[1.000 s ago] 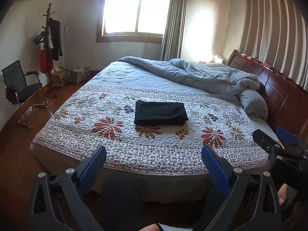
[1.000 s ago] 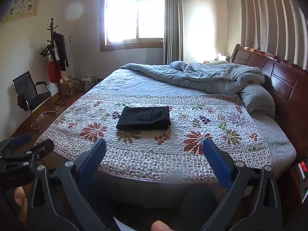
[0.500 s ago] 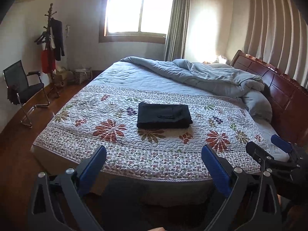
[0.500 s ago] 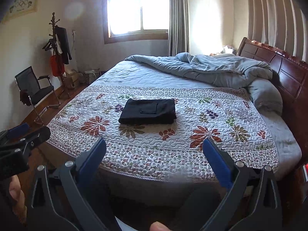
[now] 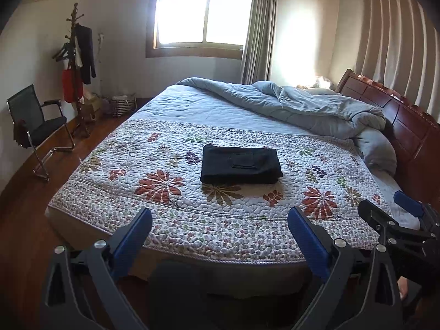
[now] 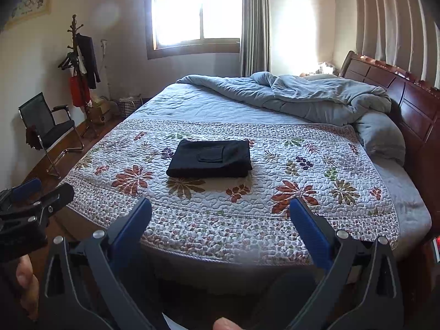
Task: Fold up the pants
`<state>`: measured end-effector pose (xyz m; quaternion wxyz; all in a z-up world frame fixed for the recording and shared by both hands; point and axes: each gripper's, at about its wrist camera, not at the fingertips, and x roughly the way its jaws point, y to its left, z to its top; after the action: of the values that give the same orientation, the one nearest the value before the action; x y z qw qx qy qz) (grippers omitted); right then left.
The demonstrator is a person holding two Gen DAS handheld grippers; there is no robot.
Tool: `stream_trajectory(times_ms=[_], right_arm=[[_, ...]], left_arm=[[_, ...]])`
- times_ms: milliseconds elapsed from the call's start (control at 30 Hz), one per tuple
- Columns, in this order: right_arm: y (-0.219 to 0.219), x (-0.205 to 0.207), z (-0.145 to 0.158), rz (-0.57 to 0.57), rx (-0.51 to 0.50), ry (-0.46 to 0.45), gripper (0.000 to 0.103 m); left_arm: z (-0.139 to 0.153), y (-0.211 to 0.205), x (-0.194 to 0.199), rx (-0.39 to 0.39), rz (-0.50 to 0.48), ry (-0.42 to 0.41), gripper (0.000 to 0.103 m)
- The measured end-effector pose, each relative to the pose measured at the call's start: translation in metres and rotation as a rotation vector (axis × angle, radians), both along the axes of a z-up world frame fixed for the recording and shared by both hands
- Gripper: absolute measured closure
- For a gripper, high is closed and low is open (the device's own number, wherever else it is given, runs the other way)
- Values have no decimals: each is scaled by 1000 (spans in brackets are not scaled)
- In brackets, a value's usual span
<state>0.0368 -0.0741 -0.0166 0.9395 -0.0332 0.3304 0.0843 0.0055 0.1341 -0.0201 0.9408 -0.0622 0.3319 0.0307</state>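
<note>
Black pants (image 5: 240,167) lie folded into a neat rectangle on the floral quilt (image 5: 165,214) in the middle of the bed; they also show in the right wrist view (image 6: 210,159). My left gripper (image 5: 220,221) is open and empty, held off the foot of the bed, well short of the pants. My right gripper (image 6: 220,211) is open and empty too, beside the left one. Each gripper shows at the edge of the other's view: the right one (image 5: 396,220) and the left one (image 6: 35,195).
A rumpled grey duvet (image 5: 302,107) and pillow (image 5: 376,151) lie by the wooden headboard (image 5: 407,126). A black chair (image 5: 35,126), a coat stand (image 5: 77,63) and a basket (image 5: 122,106) stand on the wooden floor at the left.
Both grippers have risen and tilted slightly, so the bed sits a little lower and nearer in view. The folded pants have not moved. Both grippers stay open.
</note>
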Motion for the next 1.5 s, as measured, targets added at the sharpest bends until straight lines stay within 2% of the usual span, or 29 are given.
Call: stream_trajectory(times_ms=[233,700,1500], right_arm=[[1,8,-4,-14,-7,3,3],[11,21,-16,-16,-14,31,3],[9,21,-19,-15,-15,41,3]], left_arm=[[-1,0,7,37,21,-4,4],[-10,10,23,23,17,26,4],[-14,5,23,29,25,37,4]])
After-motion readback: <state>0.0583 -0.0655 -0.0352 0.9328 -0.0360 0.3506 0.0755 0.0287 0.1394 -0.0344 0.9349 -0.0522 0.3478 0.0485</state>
